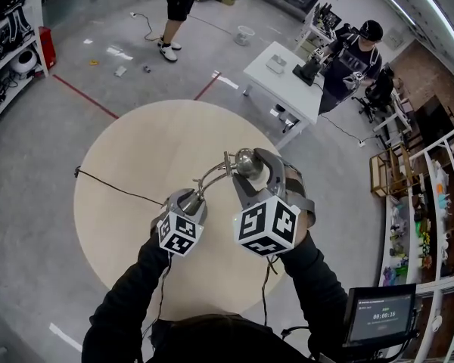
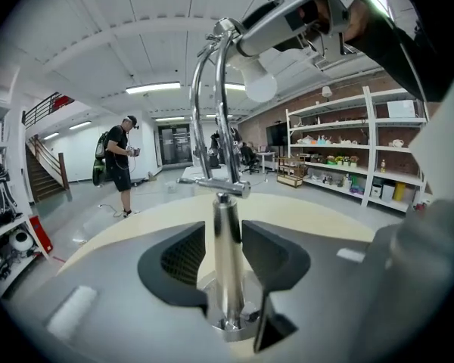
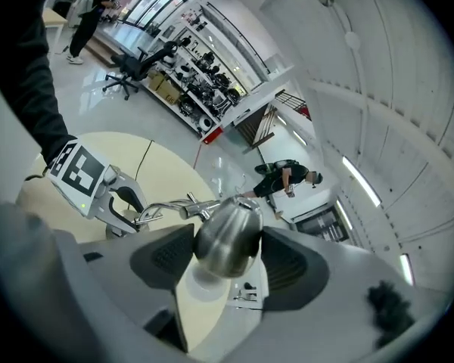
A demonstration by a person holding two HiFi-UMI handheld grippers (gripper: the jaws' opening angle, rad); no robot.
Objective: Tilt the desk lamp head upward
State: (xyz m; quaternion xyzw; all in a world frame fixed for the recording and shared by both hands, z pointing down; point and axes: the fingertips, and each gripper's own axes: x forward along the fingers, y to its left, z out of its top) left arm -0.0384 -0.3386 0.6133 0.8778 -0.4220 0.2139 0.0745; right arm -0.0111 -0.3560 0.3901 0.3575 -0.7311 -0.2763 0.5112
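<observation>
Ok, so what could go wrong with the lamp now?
Two things, maybe. The left gripper sits loosely around the post, a gap on one side, so the post could tip as the lamp head gets tilted. That lamp head is round, shiny metal, so it might slip from the right gripper squeezing it.

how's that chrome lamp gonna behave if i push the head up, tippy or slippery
The lamp head is rounded, polished metal, so it may slip in the right gripper. The tall thin post rises from a small base, so it looks top-heavy and apt to tip unless steadied.
</observation>
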